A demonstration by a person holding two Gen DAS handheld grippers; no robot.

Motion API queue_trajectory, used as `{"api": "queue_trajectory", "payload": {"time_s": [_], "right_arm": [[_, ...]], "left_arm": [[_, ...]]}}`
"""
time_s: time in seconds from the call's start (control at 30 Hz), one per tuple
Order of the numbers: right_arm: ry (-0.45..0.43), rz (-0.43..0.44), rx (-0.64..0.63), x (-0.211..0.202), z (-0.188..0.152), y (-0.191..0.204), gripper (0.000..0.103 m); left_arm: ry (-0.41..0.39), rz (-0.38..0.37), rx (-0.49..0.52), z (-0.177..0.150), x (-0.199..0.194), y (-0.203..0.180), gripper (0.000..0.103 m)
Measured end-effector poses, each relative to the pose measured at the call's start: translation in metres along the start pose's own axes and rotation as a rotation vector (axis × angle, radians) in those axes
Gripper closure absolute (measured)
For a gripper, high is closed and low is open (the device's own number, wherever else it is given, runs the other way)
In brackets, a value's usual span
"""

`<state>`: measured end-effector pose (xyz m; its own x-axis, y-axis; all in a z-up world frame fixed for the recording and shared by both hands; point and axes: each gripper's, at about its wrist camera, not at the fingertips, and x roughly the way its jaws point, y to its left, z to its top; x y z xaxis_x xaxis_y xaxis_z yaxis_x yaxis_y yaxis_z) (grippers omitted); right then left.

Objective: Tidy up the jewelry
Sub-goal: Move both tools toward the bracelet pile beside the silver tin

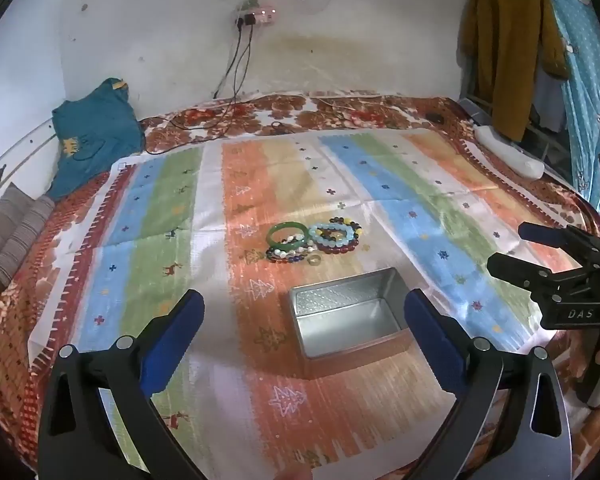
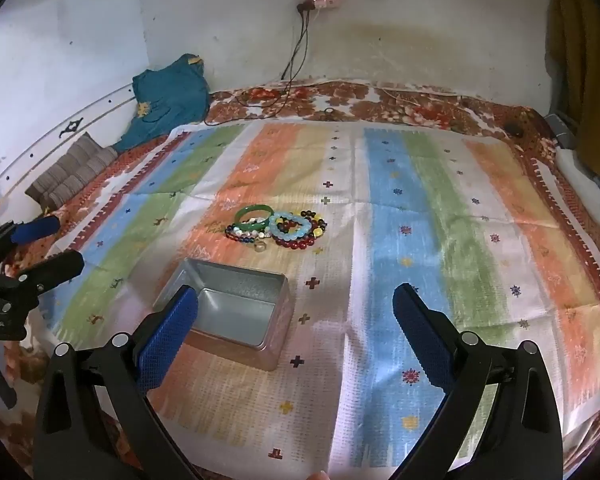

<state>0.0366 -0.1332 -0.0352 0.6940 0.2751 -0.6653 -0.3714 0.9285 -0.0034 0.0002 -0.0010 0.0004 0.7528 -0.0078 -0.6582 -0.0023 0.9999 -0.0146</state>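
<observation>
A pile of bracelets lies on the striped cloth: a green bangle [image 1: 287,233] [image 2: 253,216], a light blue beaded bracelet [image 1: 331,233] [image 2: 291,226], dark red beads [image 1: 340,247] and a small ring [image 1: 314,261] [image 2: 260,245]. An open, empty silver tin [image 1: 350,312] [image 2: 236,304] sits just in front of the pile. My left gripper [image 1: 304,320] is open and empty, held above the cloth before the tin. My right gripper [image 2: 296,316] is open and empty, to the right of the tin; it also shows in the left wrist view [image 1: 508,248].
The striped cloth [image 1: 420,208] covers a floral bedspread [image 2: 420,108]. A teal garment [image 1: 96,132] and grey folded fabric [image 1: 12,240] lie at the left. Cables [image 1: 236,80] hang from a wall socket. A white object [image 1: 508,152] lies at the right edge, below hanging clothes [image 1: 508,40].
</observation>
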Motion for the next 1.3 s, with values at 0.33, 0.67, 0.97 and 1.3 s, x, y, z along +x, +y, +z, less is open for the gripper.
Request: {"api": "queue_trajectory", "payload": {"time_s": [0.33,0.67,0.97,1.3], "right_arm": [[0.003,-0.012,-0.016,0.001,-0.001,-0.003,0.004],[0.005,-0.028,-0.036,0.004,0.001,0.007,0.004],[0.001,-0.036,-0.028,0.008,0.003,0.006,0.004],[0.009,-0.048,-0.016,0.014,0.005,0.006,0.004]], "left_arm": [[-0.005,0.009,-0.015,0.007,-0.001,0.018,0.006],[-0.009,0.009,-0.041,0.003,0.007,0.011,0.006],[0.004,0.027,-0.021,0.002,0.011,0.012,0.005],[0.054,0.0,-0.077,0.001,0.022,0.019,0.005]]}}
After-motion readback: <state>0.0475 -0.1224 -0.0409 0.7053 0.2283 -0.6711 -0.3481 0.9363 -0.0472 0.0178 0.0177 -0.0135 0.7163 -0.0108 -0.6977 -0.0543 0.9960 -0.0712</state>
